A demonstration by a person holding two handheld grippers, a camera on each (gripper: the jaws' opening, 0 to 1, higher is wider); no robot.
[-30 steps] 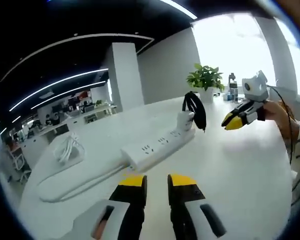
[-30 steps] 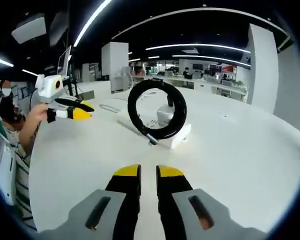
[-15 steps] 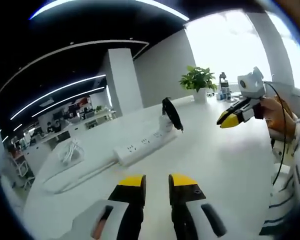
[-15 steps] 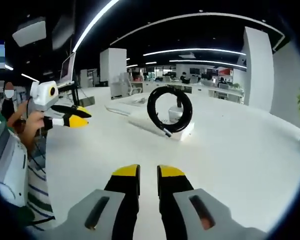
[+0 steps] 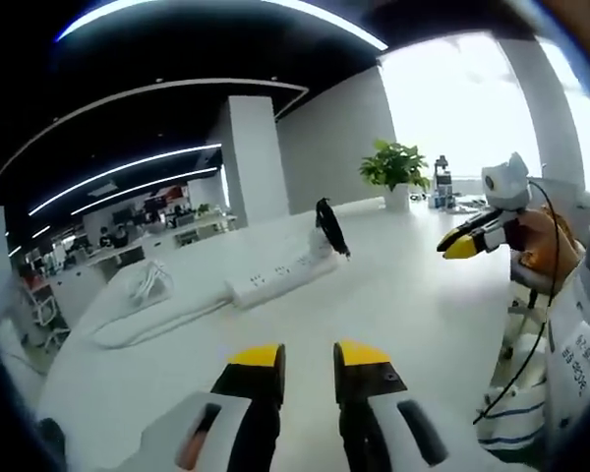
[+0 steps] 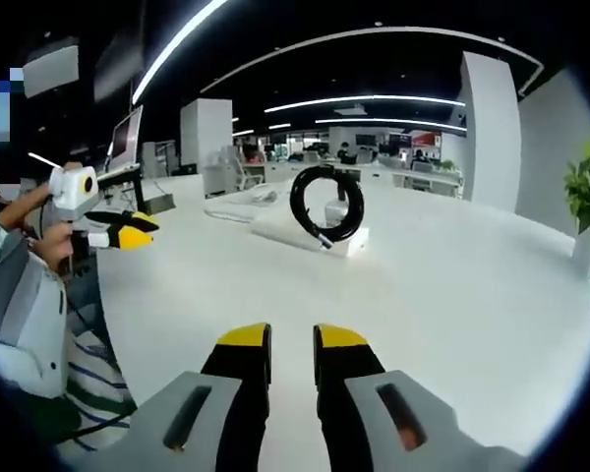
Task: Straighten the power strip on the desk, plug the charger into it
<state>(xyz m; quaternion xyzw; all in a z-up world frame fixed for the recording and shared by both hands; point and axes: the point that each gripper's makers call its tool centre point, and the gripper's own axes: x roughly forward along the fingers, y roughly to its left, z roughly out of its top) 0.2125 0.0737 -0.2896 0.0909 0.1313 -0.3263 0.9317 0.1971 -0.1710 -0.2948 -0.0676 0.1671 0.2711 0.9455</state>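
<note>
Jaws: my left gripper (image 5: 308, 356) and right gripper (image 6: 292, 337) both slightly parted, holding nothing.
Power strip (image 5: 275, 277): far on white tabletop (image 5: 403, 315), well apart from both.
Charger (image 6: 336, 213): on strip's end, black cable coil (image 6: 326, 204) upright.

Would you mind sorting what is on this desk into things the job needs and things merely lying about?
For the job:
- power strip
- charger plugged into its end, with its coiled black cable
- left gripper, right gripper

Lying about:
- bundled white cord at the desk's far side
- potted plant
</note>
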